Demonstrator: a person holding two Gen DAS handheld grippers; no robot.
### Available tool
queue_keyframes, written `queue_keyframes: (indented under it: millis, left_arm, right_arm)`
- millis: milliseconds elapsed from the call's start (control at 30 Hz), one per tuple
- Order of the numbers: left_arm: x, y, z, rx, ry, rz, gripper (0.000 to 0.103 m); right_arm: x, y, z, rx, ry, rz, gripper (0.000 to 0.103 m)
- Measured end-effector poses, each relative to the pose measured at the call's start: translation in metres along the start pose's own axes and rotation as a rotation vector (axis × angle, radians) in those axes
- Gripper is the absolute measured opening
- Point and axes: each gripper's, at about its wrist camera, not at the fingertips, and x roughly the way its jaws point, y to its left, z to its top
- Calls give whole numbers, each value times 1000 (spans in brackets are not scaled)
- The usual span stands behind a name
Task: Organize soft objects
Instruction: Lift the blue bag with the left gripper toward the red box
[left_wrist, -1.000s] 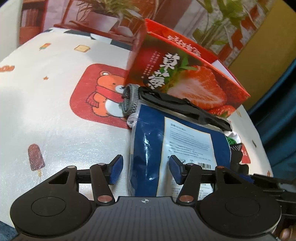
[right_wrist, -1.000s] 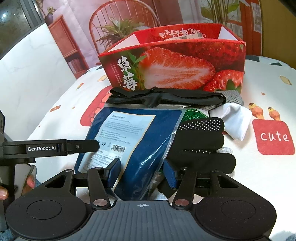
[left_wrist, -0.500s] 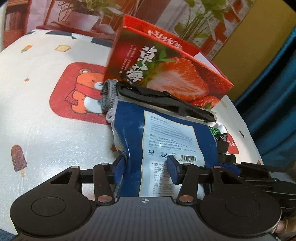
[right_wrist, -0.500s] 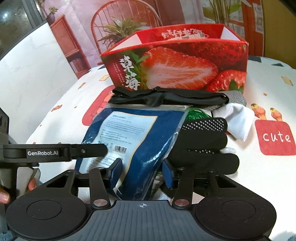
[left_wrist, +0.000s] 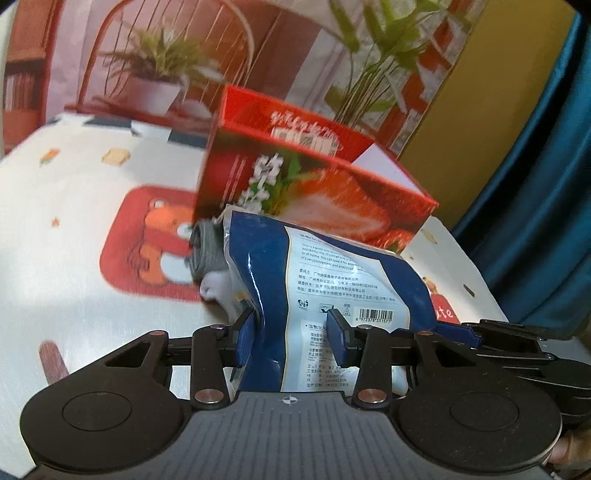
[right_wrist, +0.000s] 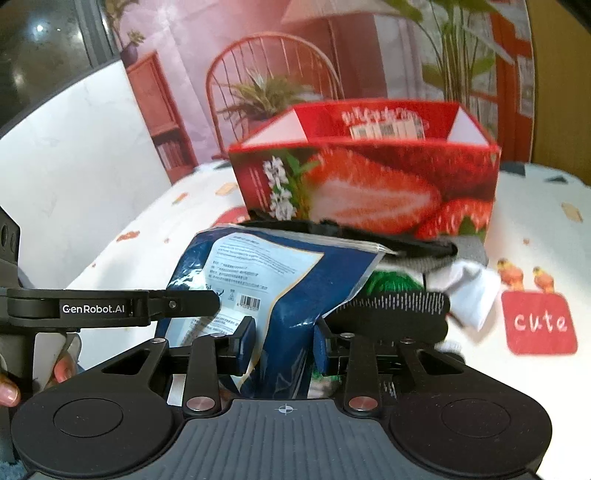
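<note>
Since a second ago the glossy blue plastic pouch with the white printed label (left_wrist: 325, 280) has come up off the pile — its far end now stands clear of the black strap (right_wrist: 351, 236) it lay against, and both cameras have tilted up toward the open red cardboard box printed with strawberries (right_wrist: 369, 184). The left tool (left_wrist: 291, 332) is clenched on the pouch's near left corner, the foil buckling between its blue pads; the right tool (right_wrist: 282, 343) grips the near right part of the same pouch, creased between its pads.

The pouch's long axis runs away from both tools, straight toward the box, which stands just behind the pile with its open top above the pouch's far edge. So the coming move looks like a lift and a push forward over the near wall; the right tool faces that wall squarely, while the left sees it at an angle, from the box's left corner.

The box's near wall is the edge to clear. Just under and beside the pouch lie a black dotted glove (right_wrist: 391, 314), a green bundle (right_wrist: 388, 284), a white cloth (right_wrist: 469, 291) and a rolled grey fabric (left_wrist: 207, 251) — soft things that could drag along. To the left the white patterned table (left_wrist: 74, 206) lies open.
</note>
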Motion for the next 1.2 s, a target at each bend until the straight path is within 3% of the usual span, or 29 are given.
queue_keyframes:
  millis: [633,1200]
  left_arm:
    - [-17,-39,56,87,-122,-24,43]
    - [18,-50,113,108,-142,-55,43]
  right_arm:
    - [-35,-5,57,-82,-173,-19,30]
    - [-28,-44,118,-114,-203,-18,30]
